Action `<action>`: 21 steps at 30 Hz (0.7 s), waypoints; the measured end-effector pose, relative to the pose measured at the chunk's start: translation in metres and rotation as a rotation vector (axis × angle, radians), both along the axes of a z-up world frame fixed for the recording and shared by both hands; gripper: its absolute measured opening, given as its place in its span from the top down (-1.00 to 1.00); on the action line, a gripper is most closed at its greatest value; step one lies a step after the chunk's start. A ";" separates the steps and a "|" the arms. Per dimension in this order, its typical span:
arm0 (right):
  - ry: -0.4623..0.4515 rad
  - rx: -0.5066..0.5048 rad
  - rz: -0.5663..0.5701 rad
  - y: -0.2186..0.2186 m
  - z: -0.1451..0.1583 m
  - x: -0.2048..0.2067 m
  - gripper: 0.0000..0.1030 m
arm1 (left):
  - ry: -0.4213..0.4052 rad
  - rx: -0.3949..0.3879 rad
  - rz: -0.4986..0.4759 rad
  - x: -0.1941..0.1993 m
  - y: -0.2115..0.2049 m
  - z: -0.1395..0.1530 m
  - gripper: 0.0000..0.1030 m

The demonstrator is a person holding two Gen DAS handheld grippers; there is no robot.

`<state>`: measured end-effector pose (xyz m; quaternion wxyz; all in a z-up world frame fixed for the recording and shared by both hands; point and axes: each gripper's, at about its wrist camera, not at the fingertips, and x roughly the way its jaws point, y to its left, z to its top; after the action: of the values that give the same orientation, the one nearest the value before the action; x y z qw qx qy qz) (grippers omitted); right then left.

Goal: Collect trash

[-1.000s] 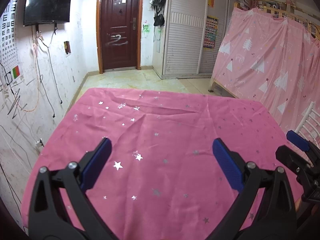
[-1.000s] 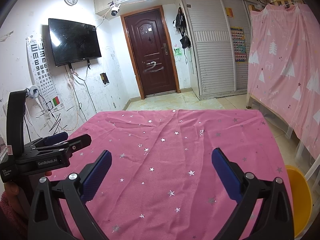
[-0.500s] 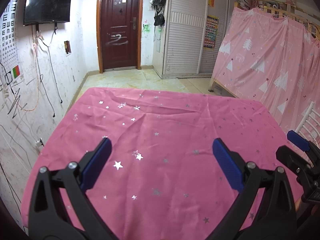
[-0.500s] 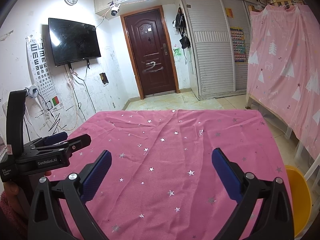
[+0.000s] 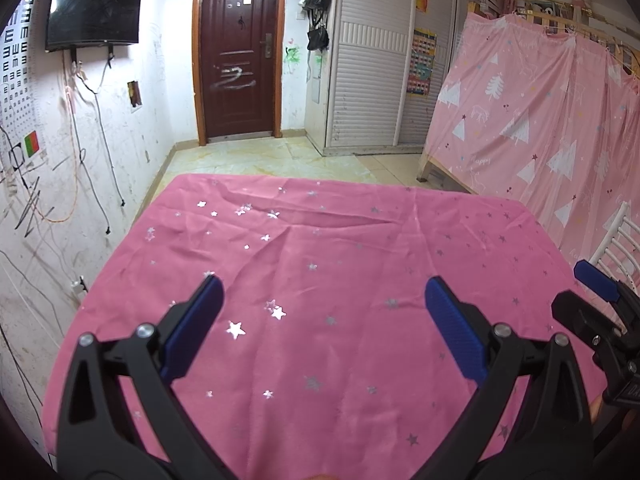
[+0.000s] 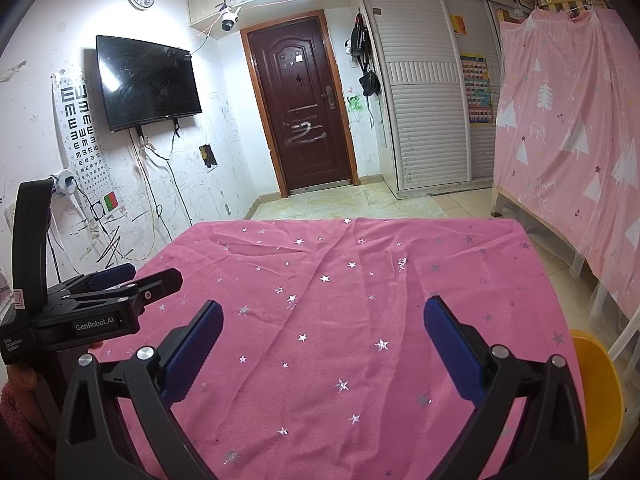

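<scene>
A table covered by a pink cloth with silver stars point(image 5: 320, 264) fills both views; it also shows in the right wrist view point(image 6: 352, 320). No trash shows on it. My left gripper point(image 5: 320, 308) is open and empty above the near part of the cloth. My right gripper point(image 6: 320, 328) is open and empty above the cloth too. The left gripper also shows at the left edge of the right wrist view point(image 6: 132, 280). The right gripper shows at the right edge of the left wrist view point(image 5: 588, 296).
A yellow round bin or stool point(image 6: 596, 392) stands on the floor right of the table. A pink curtain point(image 5: 540, 128) hangs to the right. A white wall with a TV point(image 6: 148, 84) and cables runs along the left. A dark door point(image 5: 236, 52) is at the back.
</scene>
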<state>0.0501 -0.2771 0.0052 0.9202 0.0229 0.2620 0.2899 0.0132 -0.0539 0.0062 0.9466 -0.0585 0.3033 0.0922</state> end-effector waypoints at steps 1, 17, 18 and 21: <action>0.000 0.000 0.000 0.000 0.000 0.000 -0.82 | 0.007 0.000 0.000 0.000 -0.001 -0.002 -0.88; 0.005 -0.004 0.002 -0.001 -0.002 0.000 -0.82 | 0.005 0.053 -0.022 -0.002 -0.006 -0.004 -0.88; 0.006 -0.005 0.002 -0.001 -0.002 0.000 -0.82 | 0.001 0.056 -0.020 -0.004 -0.007 -0.004 -0.88; 0.006 -0.008 0.001 0.001 -0.003 0.000 -0.82 | 0.003 0.051 -0.028 -0.001 -0.006 -0.002 -0.88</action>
<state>0.0502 -0.2765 0.0019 0.9194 0.0199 0.2661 0.2890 0.0123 -0.0602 0.0040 0.9485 -0.0302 0.3031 0.0868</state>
